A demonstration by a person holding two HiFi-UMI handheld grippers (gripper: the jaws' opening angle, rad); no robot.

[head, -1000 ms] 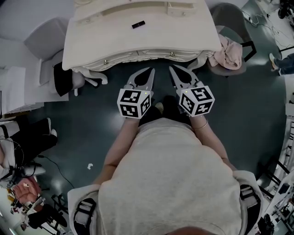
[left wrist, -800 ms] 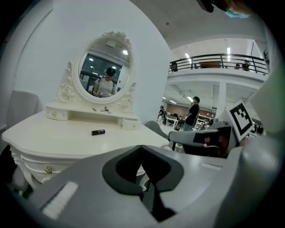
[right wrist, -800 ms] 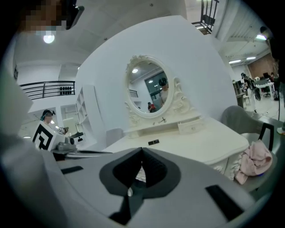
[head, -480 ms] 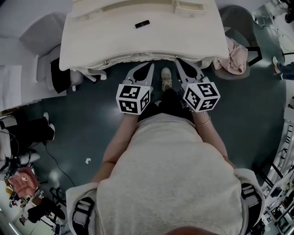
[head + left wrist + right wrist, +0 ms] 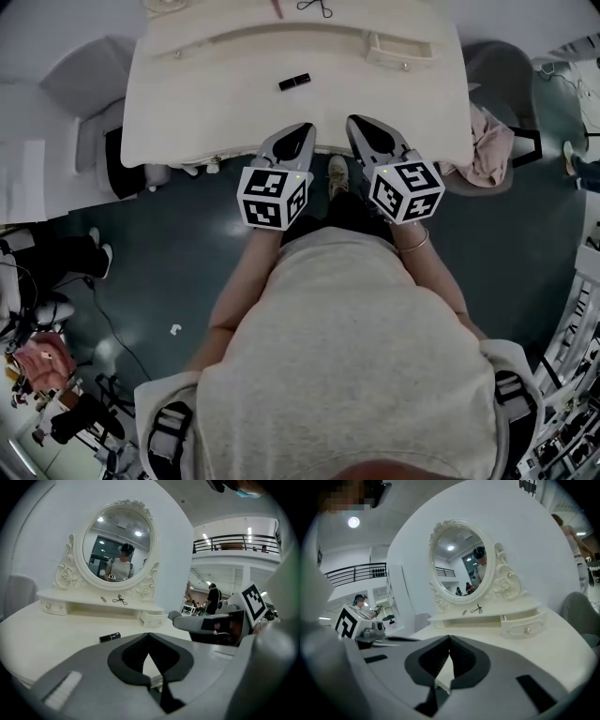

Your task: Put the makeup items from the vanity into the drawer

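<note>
A cream vanity (image 5: 206, 103) fills the top of the head view. A black lipstick tube (image 5: 294, 82) (image 5: 109, 637) lies on its top, just beyond my left gripper (image 5: 300, 131) (image 5: 149, 634), whose jaws are shut with nothing in them. My right gripper (image 5: 358, 126) (image 5: 450, 637) hangs beside it over the front edge, also shut and empty. On the raised shelf lie a black scissor-like tool (image 5: 316, 7) (image 5: 476, 609) and a thin pink stick (image 5: 277, 8). A small drawer (image 5: 398, 52) (image 5: 525, 623) at the shelf's right end stands slightly pulled out.
An oval mirror (image 5: 117, 545) rises behind the shelf. A chair draped with pink cloth (image 5: 487, 141) stands right of the vanity, a grey chair (image 5: 89, 80) left of it. Drawer knobs (image 5: 214, 167) show under the front edge. My shoe (image 5: 337, 173) is on the dark floor.
The person has stepped closer to the vanity. Both grippers moved forward from over the floor to over the tabletop's front edge, nearer the lipstick. Their jaws stayed shut.
</note>
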